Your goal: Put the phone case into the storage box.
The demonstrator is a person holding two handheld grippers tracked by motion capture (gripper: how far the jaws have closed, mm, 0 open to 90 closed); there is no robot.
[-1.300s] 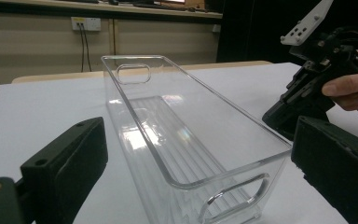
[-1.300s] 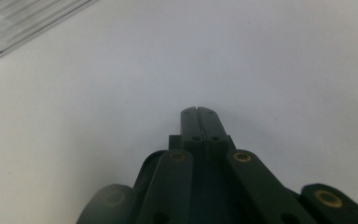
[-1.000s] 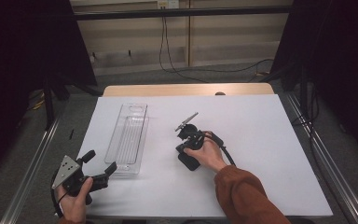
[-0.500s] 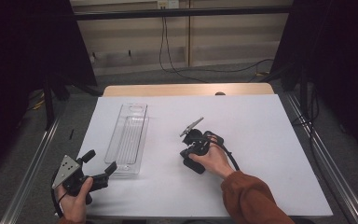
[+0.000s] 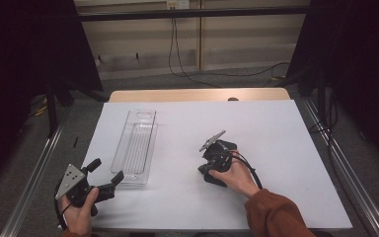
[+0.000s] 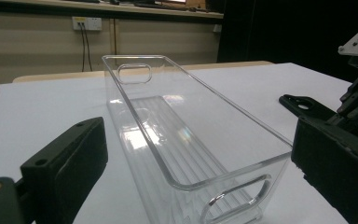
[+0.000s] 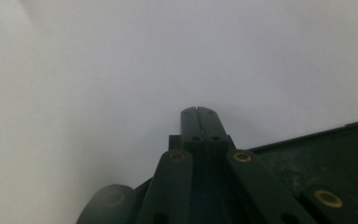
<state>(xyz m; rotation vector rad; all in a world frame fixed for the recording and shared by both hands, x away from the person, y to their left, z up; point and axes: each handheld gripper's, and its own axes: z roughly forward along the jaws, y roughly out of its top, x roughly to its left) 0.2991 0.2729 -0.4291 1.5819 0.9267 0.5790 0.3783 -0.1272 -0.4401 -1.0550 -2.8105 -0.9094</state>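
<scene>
The white-covered rectangular table (image 5: 276, 148) carries a long clear plastic bin (image 5: 135, 145) with handle cut-outs, lying empty at its left half. The left gripper (image 5: 106, 174) sits just before the bin's near end, jaws spread wide and empty, apparently set to grasp that wall. The right gripper (image 5: 208, 168), jaws clenched on nothing, rests mid-table, well apart

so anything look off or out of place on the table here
Nothing stands out. The clear plastic bin sits upright and empty on the white table, intact, lying slightly slanted. The left claw is open by its near end; the right claw is shut, empty.
</scene>
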